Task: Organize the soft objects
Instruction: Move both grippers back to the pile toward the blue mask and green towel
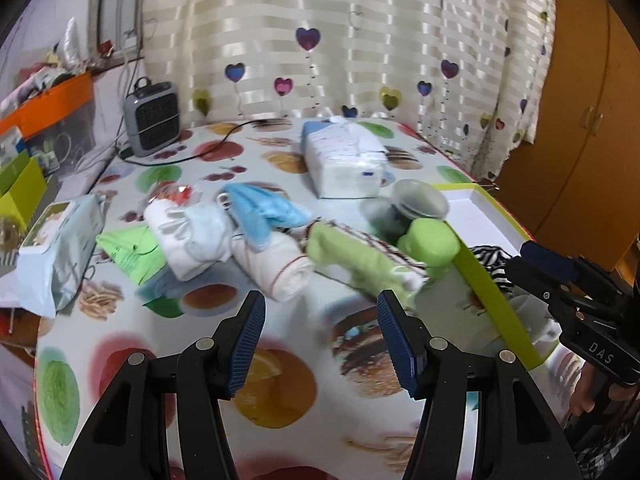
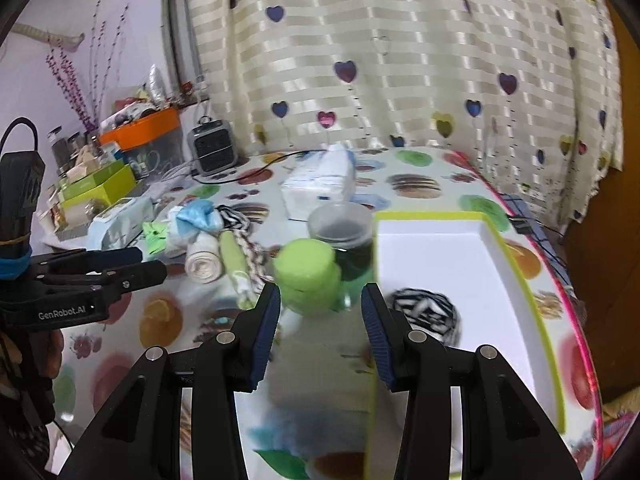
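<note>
I have both sets of tongs hovering over the counter [image 1: 280, 392] with its fruit-and-burger print oilcloth, and both are released: the left tongs [image 1: 320, 344] stand apart with nothing but the cloth between their blue pads, and the right tongs [image 2: 320, 336] gape the same way, gripping nothing.

The soft things lie in a loose row across the middle of the counter. From the left view I see a white rolled cloth with a red stitched edge [image 1: 276, 268], a crumpled light-blue cloth [image 1: 264, 208] resting on top of the pile behind it, a white folded cloth [image 1: 192, 236] beside that, and a lime-green rolled cloth [image 1: 352, 256] lying against a brown-and-white striped piece. A black-and-white striped rolled cloth [image 2: 426, 312] already sits inside the shallow white box with the lime-green rim [image 2: 516, 276], at the counter's right side.

Just beside the box's near-left corner stand a lime-green plastic jar [image 2: 310, 276] and, touching it behind, a clear-lidded dark green jar [image 2: 344, 236]. A white wrapped tissue pack [image 1: 348, 160] lies farther back.
</note>
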